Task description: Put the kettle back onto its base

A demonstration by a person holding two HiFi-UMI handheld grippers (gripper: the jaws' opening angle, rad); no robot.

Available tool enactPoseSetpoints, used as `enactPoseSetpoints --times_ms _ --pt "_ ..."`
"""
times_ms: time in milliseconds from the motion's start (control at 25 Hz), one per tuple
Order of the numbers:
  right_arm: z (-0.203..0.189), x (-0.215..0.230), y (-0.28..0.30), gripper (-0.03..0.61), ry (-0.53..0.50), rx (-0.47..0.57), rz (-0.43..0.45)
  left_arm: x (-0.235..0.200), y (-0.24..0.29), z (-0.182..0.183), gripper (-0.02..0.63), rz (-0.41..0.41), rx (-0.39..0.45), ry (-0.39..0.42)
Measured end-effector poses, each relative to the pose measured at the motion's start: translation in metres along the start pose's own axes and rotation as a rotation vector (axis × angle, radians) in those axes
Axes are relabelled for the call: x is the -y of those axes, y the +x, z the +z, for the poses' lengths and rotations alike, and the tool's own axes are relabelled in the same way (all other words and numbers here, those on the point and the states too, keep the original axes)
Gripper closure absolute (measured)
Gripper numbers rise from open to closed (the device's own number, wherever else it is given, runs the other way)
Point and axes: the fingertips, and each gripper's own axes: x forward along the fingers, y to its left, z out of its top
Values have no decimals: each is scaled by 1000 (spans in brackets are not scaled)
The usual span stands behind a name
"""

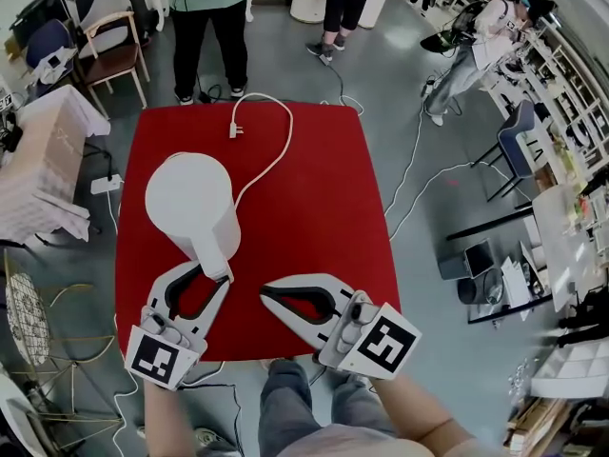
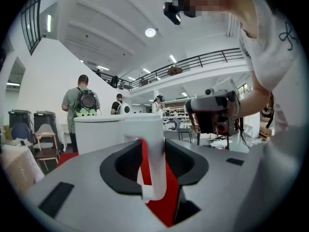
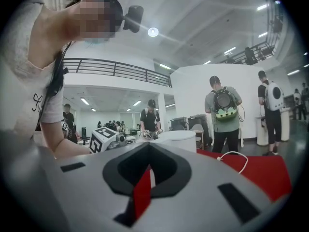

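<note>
A white kettle (image 1: 188, 198) stands upright on the left half of the red table (image 1: 324, 217); from above its body hides whatever is under it. Its handle (image 1: 218, 258) points toward me and lies between the jaws of my left gripper (image 1: 211, 272), which is open. In the left gripper view the handle (image 2: 153, 168) shows in the gap with red table visible on both sides, and the pads are not pressing on it. My right gripper (image 1: 266, 293) hovers over the table's front edge, shut and empty, about a hand's width right of the handle. The kettle (image 3: 178, 139) appears beyond its tips.
A white power cord (image 1: 276, 150) loops from the kettle to a loose plug (image 1: 233, 129) at the table's far edge. People stand just beyond the table (image 1: 209, 17). A chair (image 1: 109, 50) and a cloth-covered table (image 1: 43, 160) are at the left; cables cross the floor on the right.
</note>
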Motion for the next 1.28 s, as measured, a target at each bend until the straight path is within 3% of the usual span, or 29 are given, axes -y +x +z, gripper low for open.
enactPoseSetpoints --times_ms 80,280,400,760,1280 --pt "1 -3 0 571 -2 2 9 -1 -7 1 465 38 -2 10" --pt "5 -12 1 571 -5 19 33 -1 -25 8 576 121 15 15" --pt "9 -21 0 571 -15 30 58 5 -33 18 597 157 36 8" --pt "27 -54 -23 571 -40 78 145 57 -55 61 603 233 73 15" --pt "55 -96 -122 571 -74 116 227 184 -72 130 603 350 136 48"
